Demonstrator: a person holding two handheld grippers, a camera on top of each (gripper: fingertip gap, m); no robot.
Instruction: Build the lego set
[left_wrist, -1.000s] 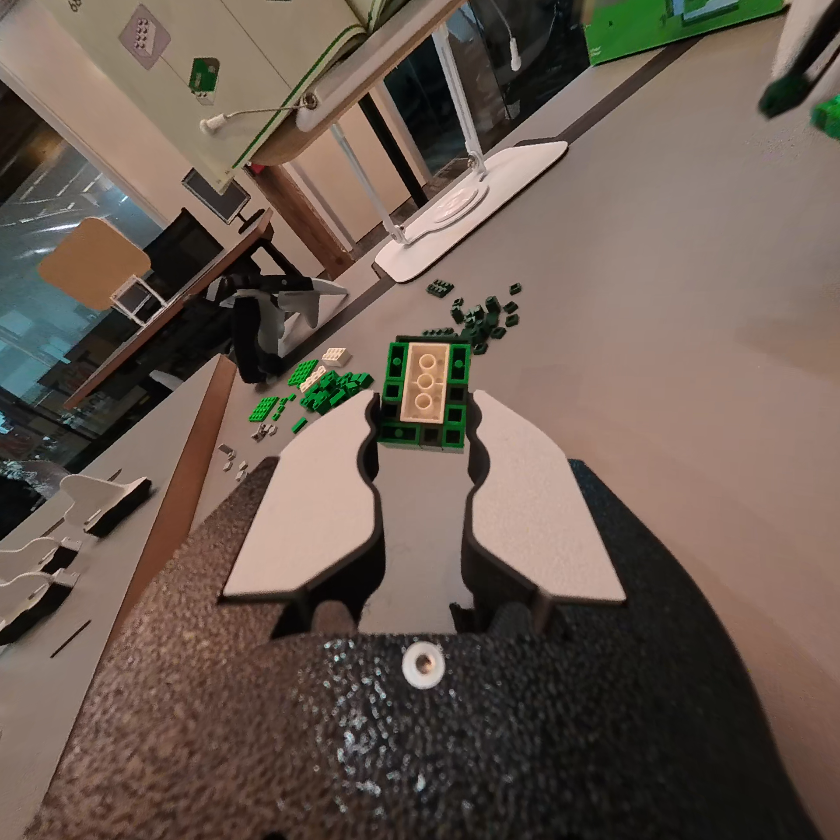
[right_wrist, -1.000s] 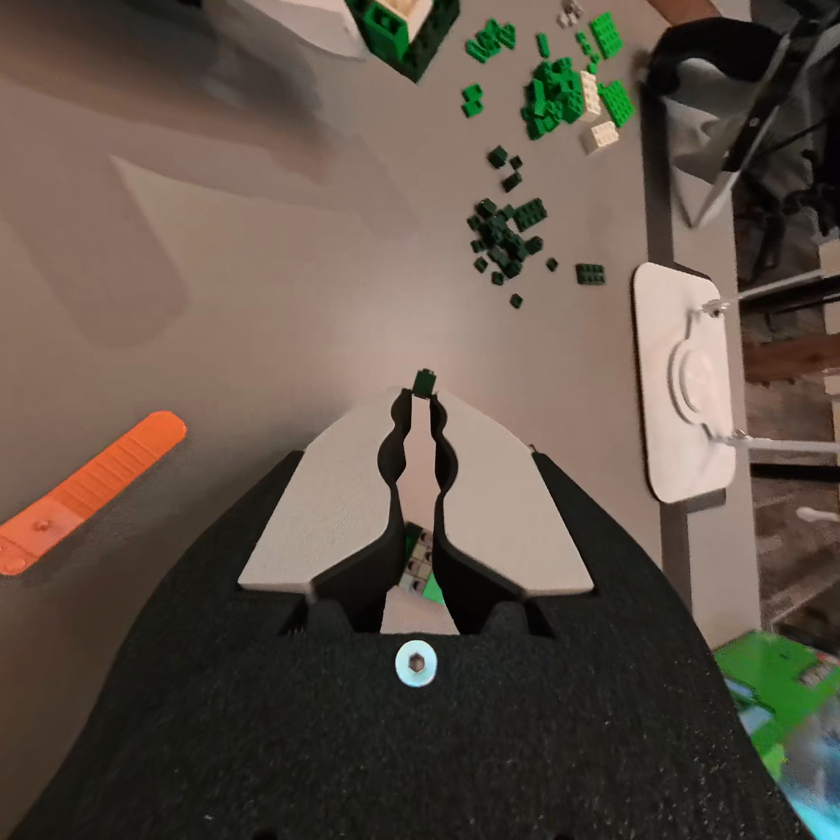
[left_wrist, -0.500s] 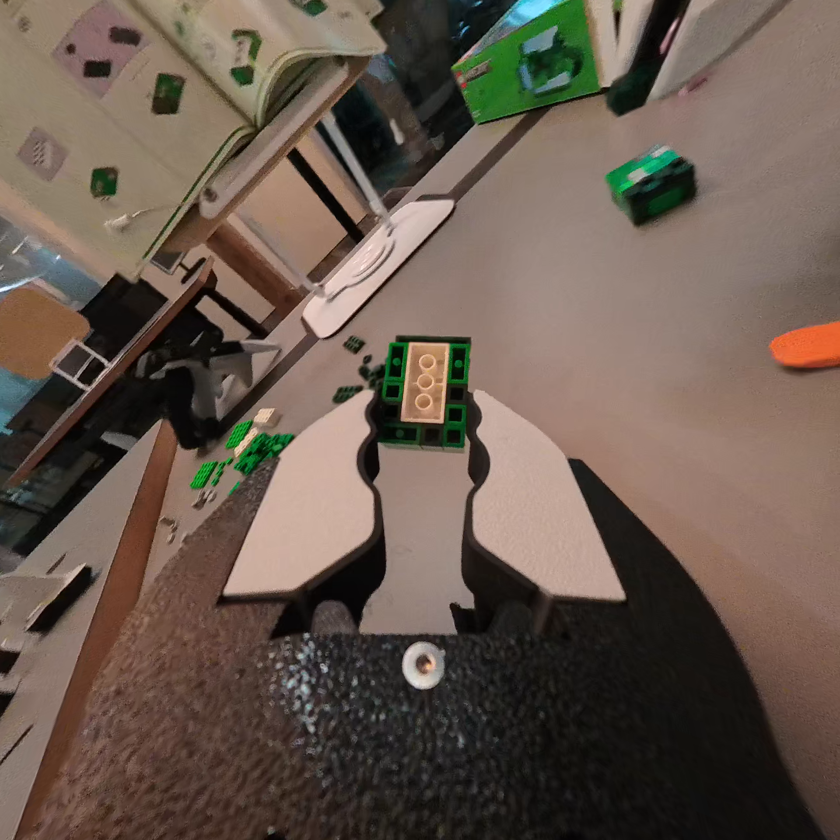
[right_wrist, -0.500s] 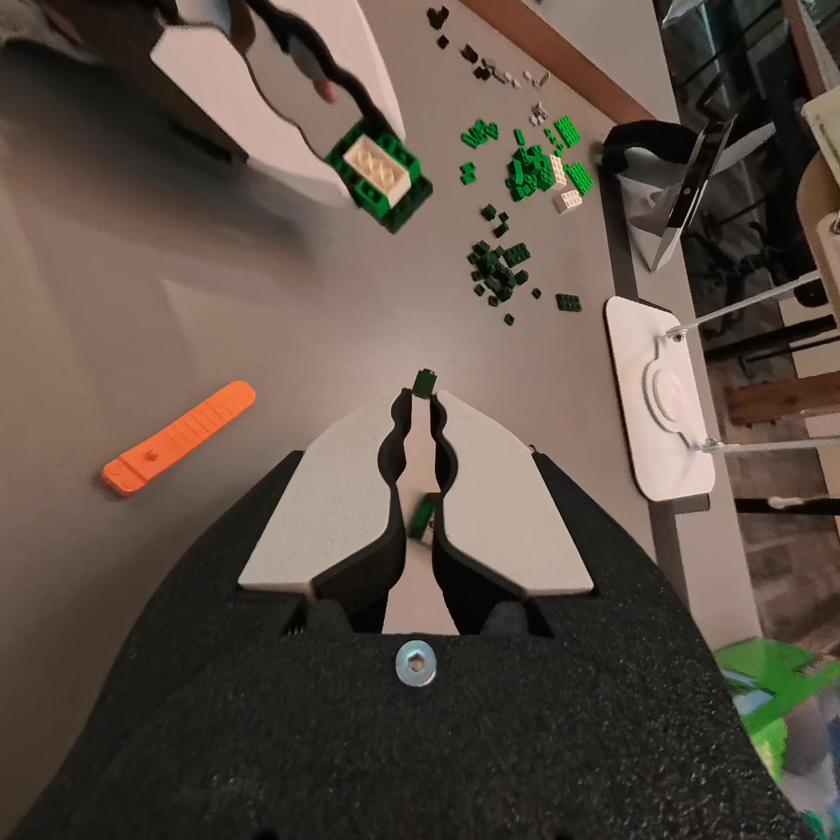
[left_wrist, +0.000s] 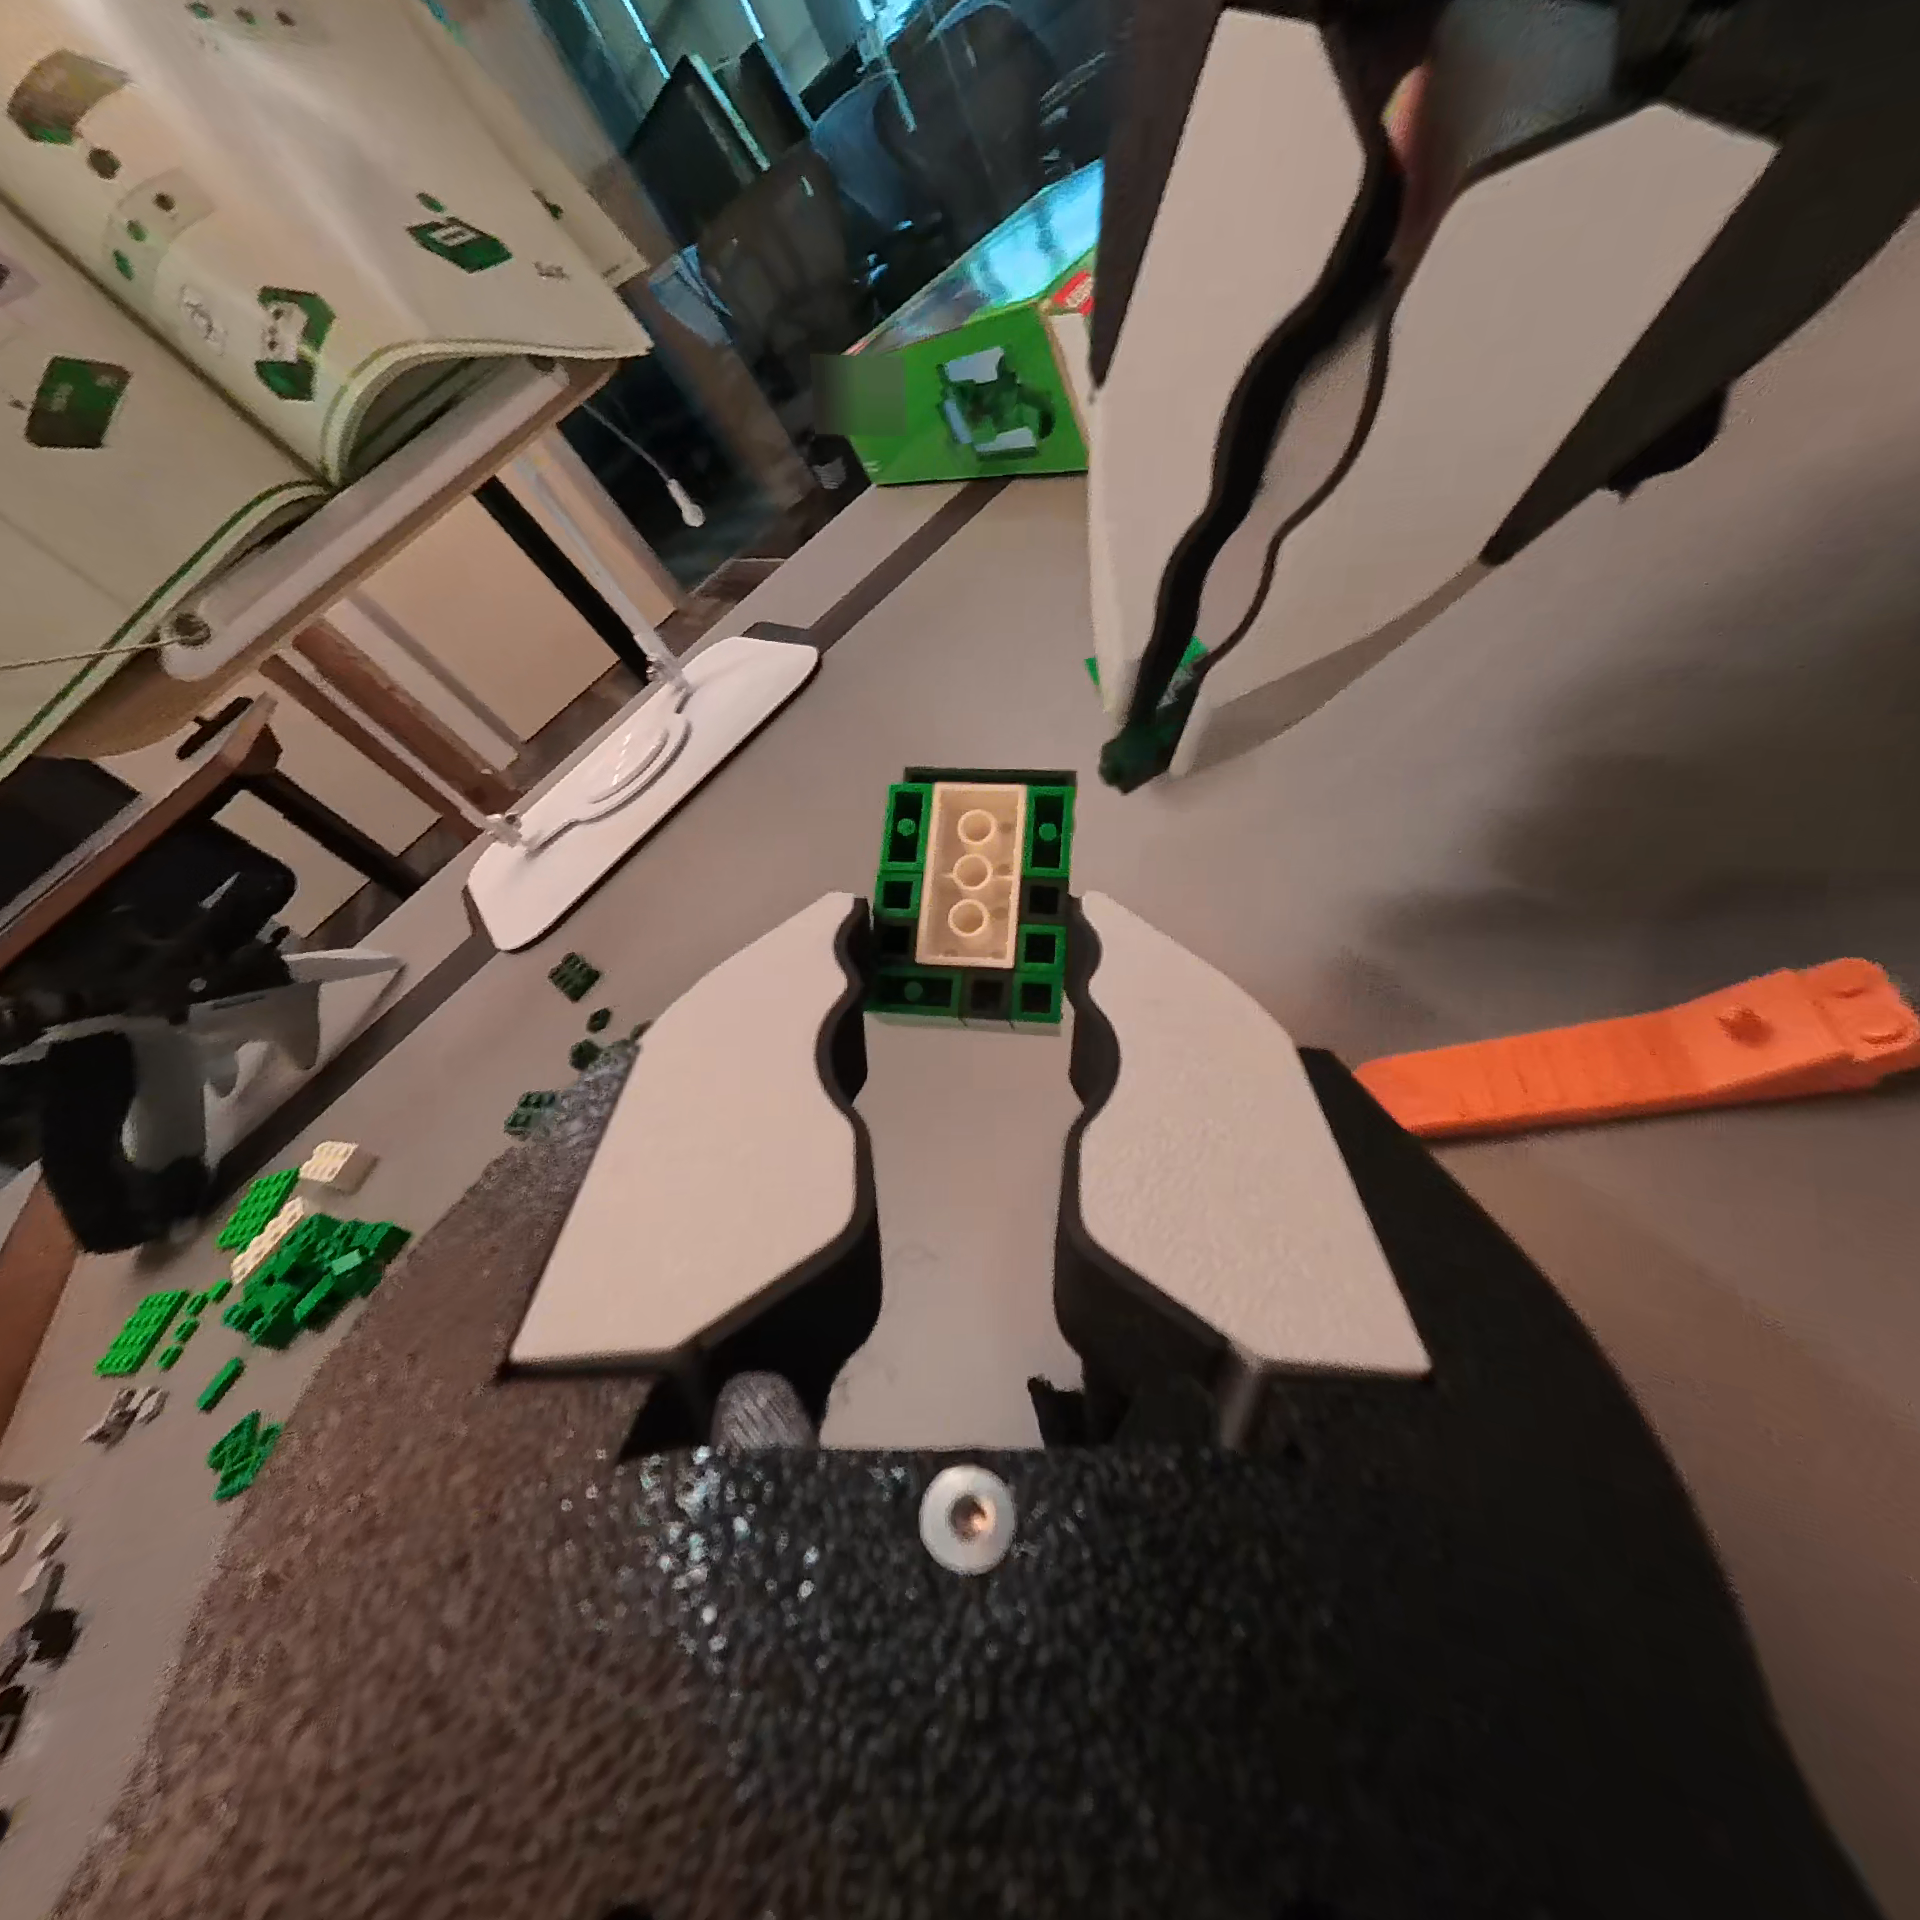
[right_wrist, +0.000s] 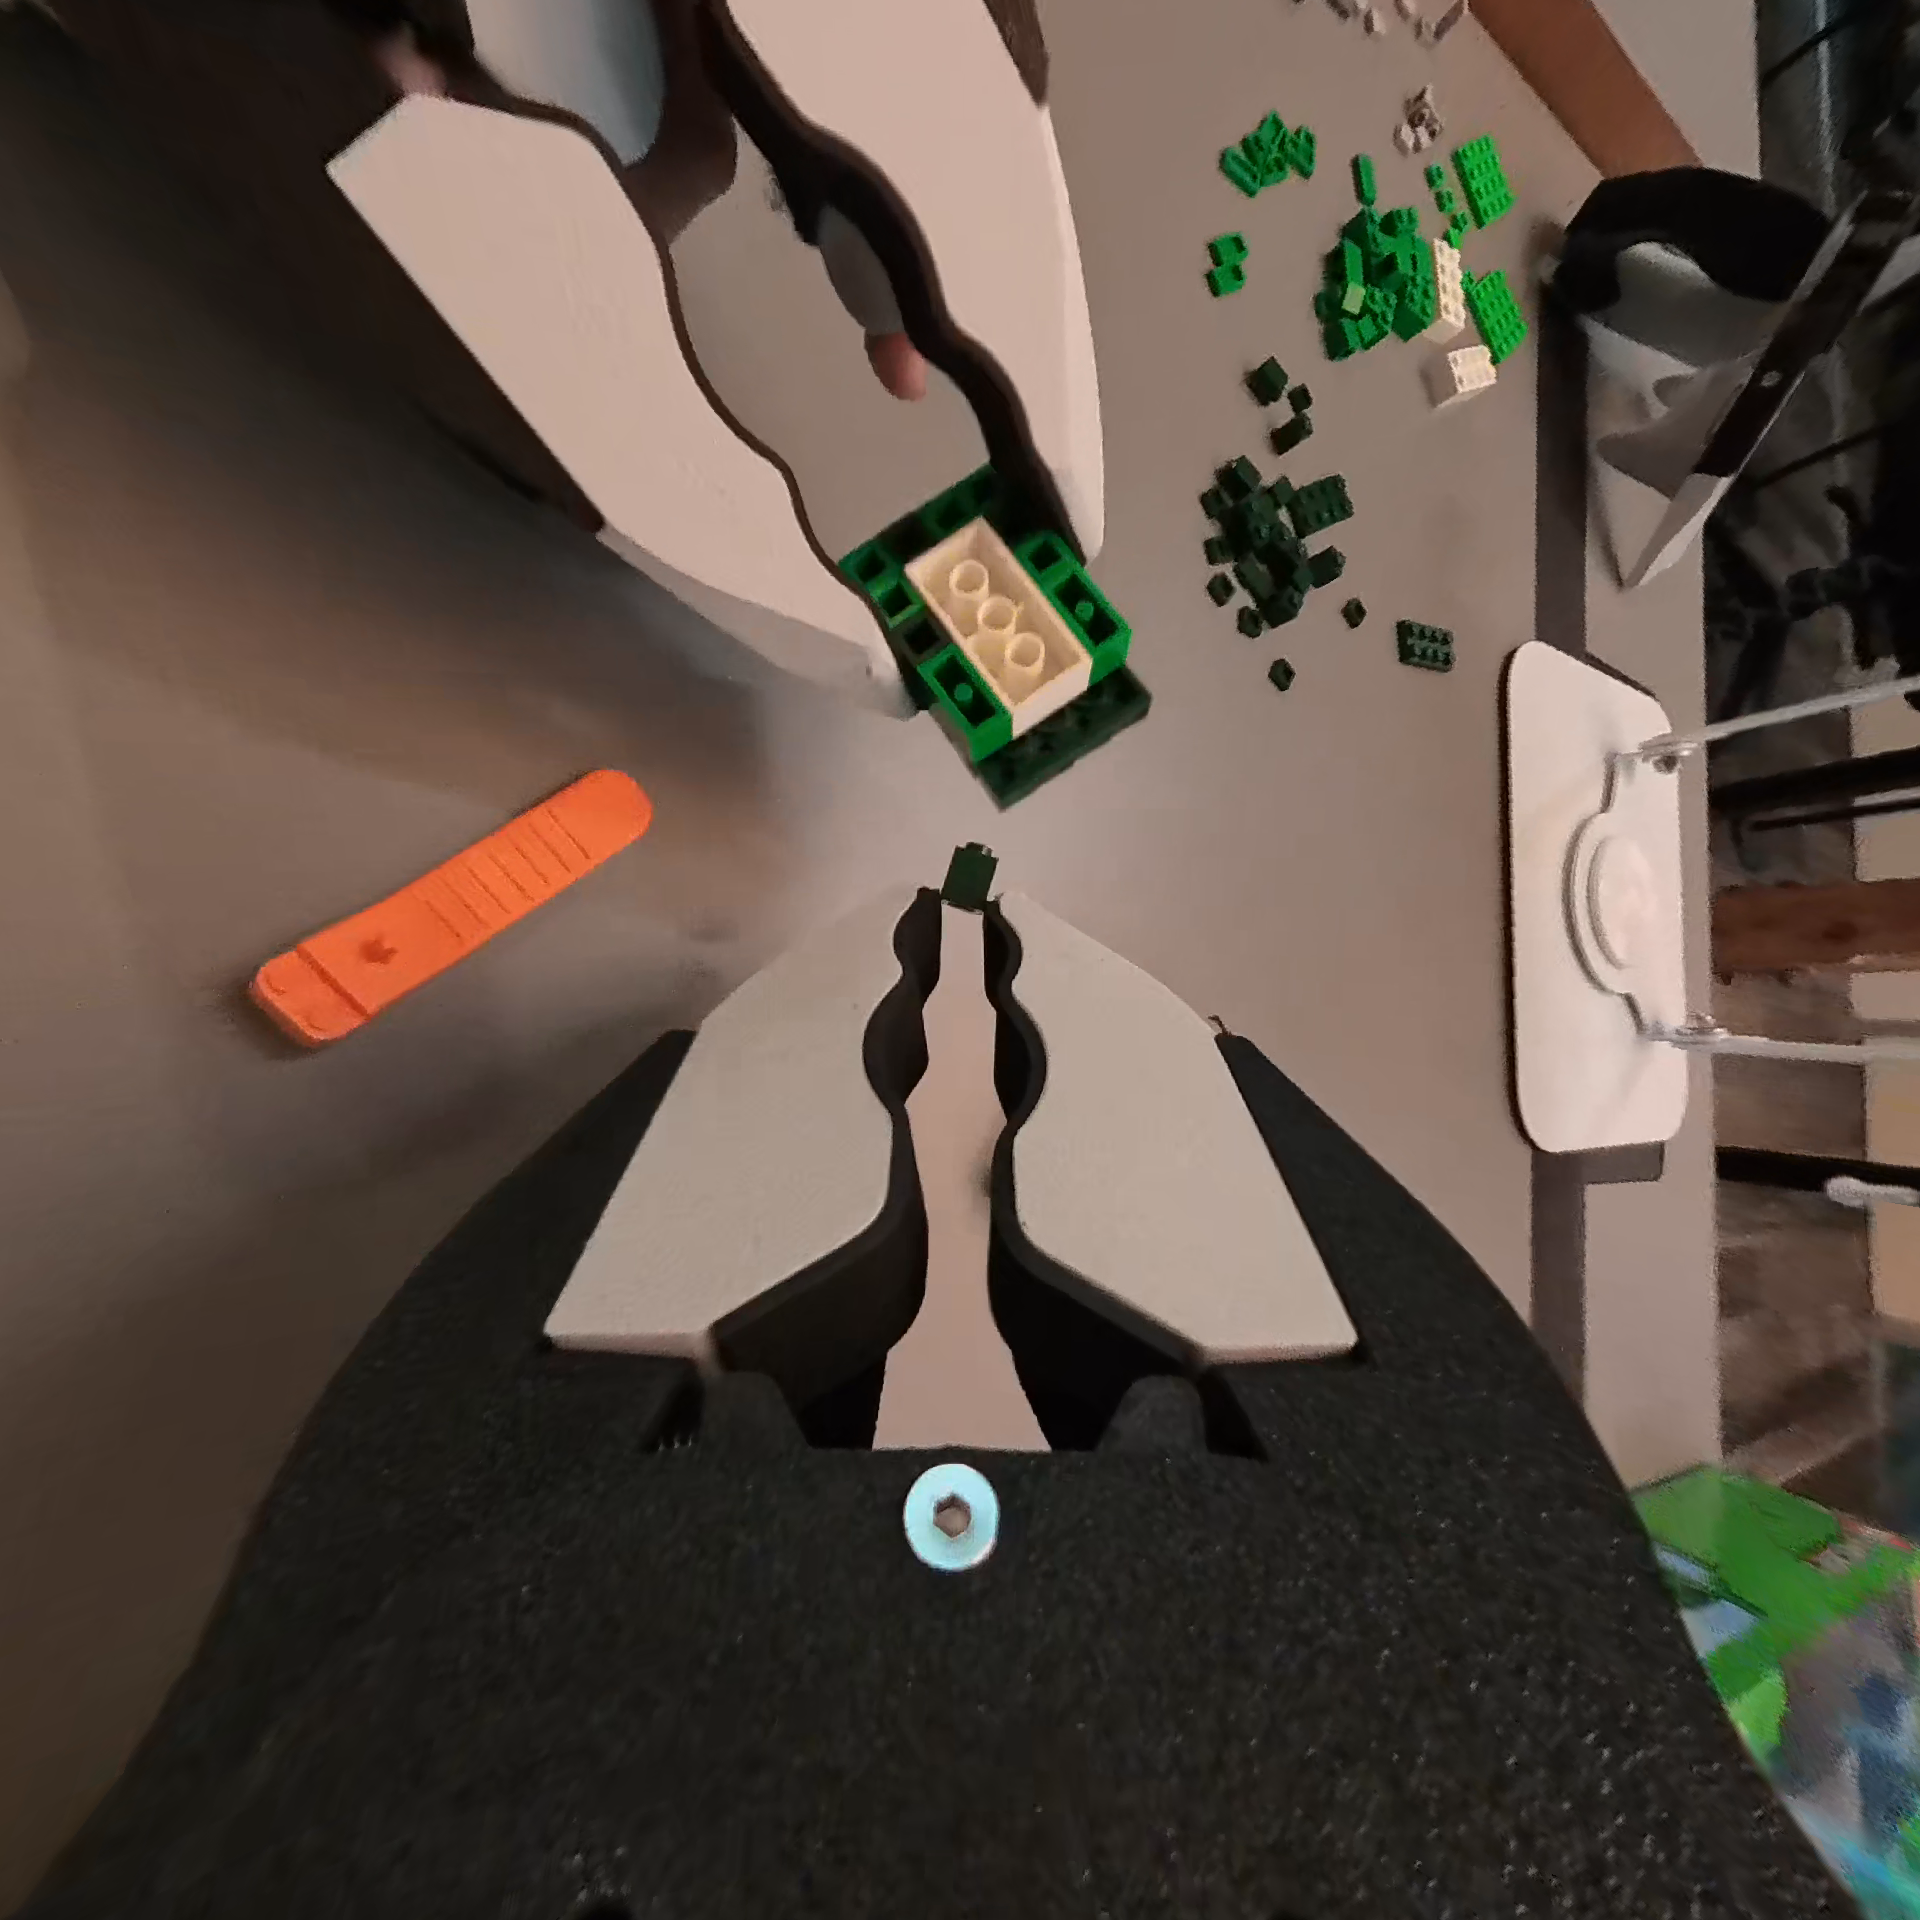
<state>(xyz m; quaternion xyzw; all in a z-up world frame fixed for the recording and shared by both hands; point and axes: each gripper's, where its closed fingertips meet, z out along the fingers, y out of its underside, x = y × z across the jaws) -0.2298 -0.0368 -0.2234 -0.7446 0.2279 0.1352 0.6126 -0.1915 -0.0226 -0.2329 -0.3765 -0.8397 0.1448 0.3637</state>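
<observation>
My left gripper (left_wrist: 968, 925) is shut on a green lego block assembly (left_wrist: 975, 904) with a cream brick set in its underside. It holds it above the table; the assembly also shows in the right wrist view (right_wrist: 997, 634). My right gripper (right_wrist: 966, 902) is shut on a small dark green brick (right_wrist: 968, 878) at its fingertips. In the left wrist view the right gripper (left_wrist: 1138, 753) comes down from the upper right, and its dark green brick (left_wrist: 1127, 764) is just right of the assembly's far corner, a small gap apart.
An orange brick separator (right_wrist: 447, 909) lies on the grey table, also in the left wrist view (left_wrist: 1652, 1049). Loose piles of bright green (right_wrist: 1382, 270) and dark green (right_wrist: 1273, 551) bricks lie beyond. A white stand base (right_wrist: 1595, 894), an open instruction book (left_wrist: 208, 312) and a green box (left_wrist: 977, 405) stand at the table's edges. The grippers' ends are close to 5 cm from one another. Both grippers' tips are roughly 9 cm from the orange brick separator (right_wrist: 447, 909). It is also in sight in the left wrist view (left_wrist: 1642, 1062).
The two grippers have come together: the right gripper with its small brick now hangs close to the assembly held by the left. The orange separator has come nearer in both views.
</observation>
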